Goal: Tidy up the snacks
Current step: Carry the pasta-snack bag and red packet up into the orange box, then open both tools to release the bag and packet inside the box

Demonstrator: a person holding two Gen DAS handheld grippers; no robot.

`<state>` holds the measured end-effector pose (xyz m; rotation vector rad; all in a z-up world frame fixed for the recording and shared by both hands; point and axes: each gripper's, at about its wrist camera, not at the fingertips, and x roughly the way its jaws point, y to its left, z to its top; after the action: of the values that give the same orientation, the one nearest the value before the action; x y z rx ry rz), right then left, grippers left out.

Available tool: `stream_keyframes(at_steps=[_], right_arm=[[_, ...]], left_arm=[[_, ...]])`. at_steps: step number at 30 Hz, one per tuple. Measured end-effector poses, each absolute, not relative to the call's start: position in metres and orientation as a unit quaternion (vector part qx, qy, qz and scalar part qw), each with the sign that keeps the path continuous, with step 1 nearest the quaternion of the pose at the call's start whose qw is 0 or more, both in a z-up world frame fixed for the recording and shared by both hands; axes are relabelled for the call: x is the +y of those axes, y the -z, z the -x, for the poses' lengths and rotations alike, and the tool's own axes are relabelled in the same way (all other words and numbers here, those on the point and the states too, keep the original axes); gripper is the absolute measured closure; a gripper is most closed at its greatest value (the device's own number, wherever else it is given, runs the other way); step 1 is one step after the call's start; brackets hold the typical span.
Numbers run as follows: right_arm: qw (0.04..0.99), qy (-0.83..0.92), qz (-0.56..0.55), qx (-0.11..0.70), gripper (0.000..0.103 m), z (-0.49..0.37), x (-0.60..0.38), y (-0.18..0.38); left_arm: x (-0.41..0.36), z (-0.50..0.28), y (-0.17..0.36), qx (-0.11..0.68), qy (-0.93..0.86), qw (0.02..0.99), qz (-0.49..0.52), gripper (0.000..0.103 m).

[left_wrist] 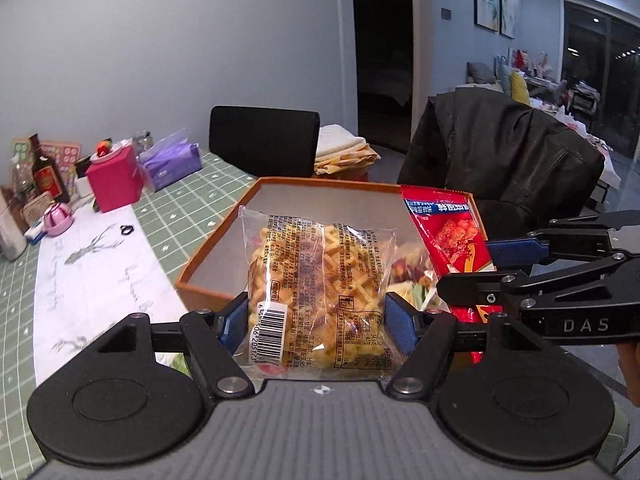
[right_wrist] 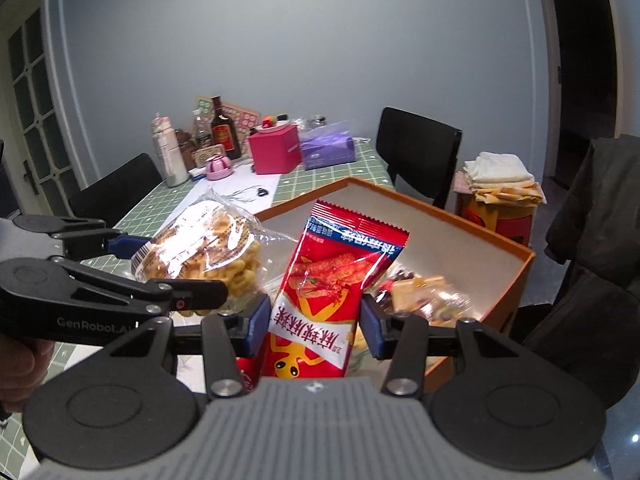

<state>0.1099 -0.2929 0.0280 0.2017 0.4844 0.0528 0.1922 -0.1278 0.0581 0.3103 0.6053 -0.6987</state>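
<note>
Clear plastic waffle-snack packet (left_wrist: 316, 292), upright, long axis vertical, clamped by left gripper (left_wrist: 316, 322); right gripper (right_wrist: 314, 322) clamps upright red foil snack packet (right_wrist: 328, 296) above orange cardboard box (right_wrist: 516, 276).

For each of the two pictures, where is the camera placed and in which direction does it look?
Left wrist: sits on the left gripper, facing the orange box; its blue pads clamp the clear waffle pack; the right gripper shows.
Right wrist: sits on the right gripper, facing the box; it clamps the red snack pack; the left gripper shows.
Shared: both packs, box, green table.
</note>
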Motion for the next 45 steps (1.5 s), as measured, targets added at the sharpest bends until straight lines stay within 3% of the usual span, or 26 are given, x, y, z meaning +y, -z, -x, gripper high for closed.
stream_keyframes(at_steps=[11, 23, 45], right_arm=[[0.947, -0.012, -0.153, 0.281, 0.056, -0.178, -0.331, -0.032], [0.926, 0.006, -0.177, 0.334, 0.056, -0.258, -0.344, -0.011], [0.9, -0.014, -0.165, 0.402, 0.055, -0.332, -0.323, 0.034]], left_arm=[[-0.148, -0.248, -0.055, 0.338, 0.334, 0.868, -0.145, 0.022], [-0.17, -0.302, -0.029, 0.384, 0.296, 0.849, -0.209, 0.022], [-0.2, -0.323, 0.016, 0.423, 0.279, 0.801, -0.319, 0.022]])
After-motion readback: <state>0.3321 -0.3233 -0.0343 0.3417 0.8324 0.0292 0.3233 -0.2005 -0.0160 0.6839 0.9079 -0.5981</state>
